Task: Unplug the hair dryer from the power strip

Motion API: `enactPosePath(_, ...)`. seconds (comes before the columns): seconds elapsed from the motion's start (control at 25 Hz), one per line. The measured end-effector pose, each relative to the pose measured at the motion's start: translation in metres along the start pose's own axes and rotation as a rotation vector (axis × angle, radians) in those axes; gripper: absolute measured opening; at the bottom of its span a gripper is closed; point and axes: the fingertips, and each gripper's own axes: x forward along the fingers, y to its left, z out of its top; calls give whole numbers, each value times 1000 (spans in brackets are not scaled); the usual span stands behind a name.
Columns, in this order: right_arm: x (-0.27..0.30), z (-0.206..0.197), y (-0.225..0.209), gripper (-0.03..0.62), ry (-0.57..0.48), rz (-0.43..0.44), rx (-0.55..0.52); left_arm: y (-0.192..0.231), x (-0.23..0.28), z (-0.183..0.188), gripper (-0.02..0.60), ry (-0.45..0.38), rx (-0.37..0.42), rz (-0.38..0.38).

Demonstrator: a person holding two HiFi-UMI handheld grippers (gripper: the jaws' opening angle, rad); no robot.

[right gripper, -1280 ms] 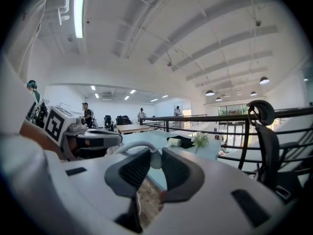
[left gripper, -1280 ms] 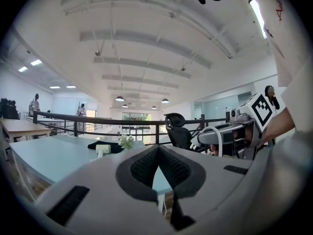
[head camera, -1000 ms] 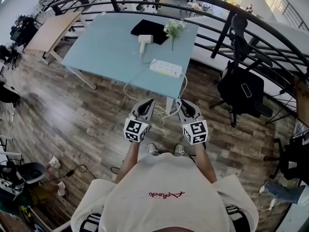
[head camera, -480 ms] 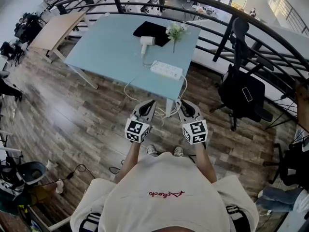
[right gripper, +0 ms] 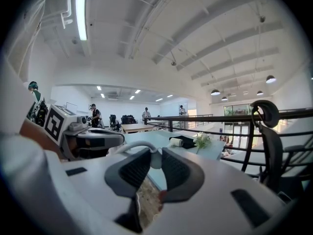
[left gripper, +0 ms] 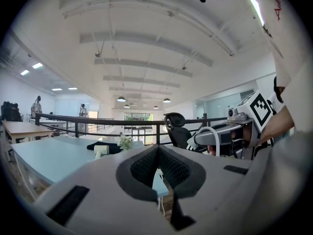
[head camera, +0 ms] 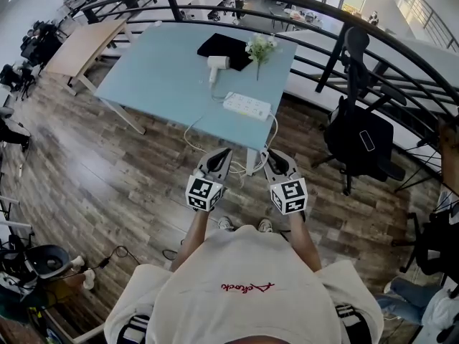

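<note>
Fingers of the left gripper (head camera: pixel 221 153) are clenched together on nothing; those of the right gripper (head camera: pixel 270 153) stand apart, empty. Both hang short of the light-blue rectangular table (head camera: pixel 158 77). On it, the white oblong power strip (head camera: pixel 247 106) lies near the edge, with the white plastic hair dryer (head camera: pixel 217 64) beyond.

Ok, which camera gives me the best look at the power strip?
The head view: the power strip lies in full view from above near the front edge of the table. Both gripper views look low across the table, and each gripper's own body covers that spot, hiding it.
</note>
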Motion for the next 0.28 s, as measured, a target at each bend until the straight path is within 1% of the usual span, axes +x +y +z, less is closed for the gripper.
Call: enactPosePath(0.28,0,-2,0,83,9,-7,-1,-1,1,-1,9,3,0,-5)
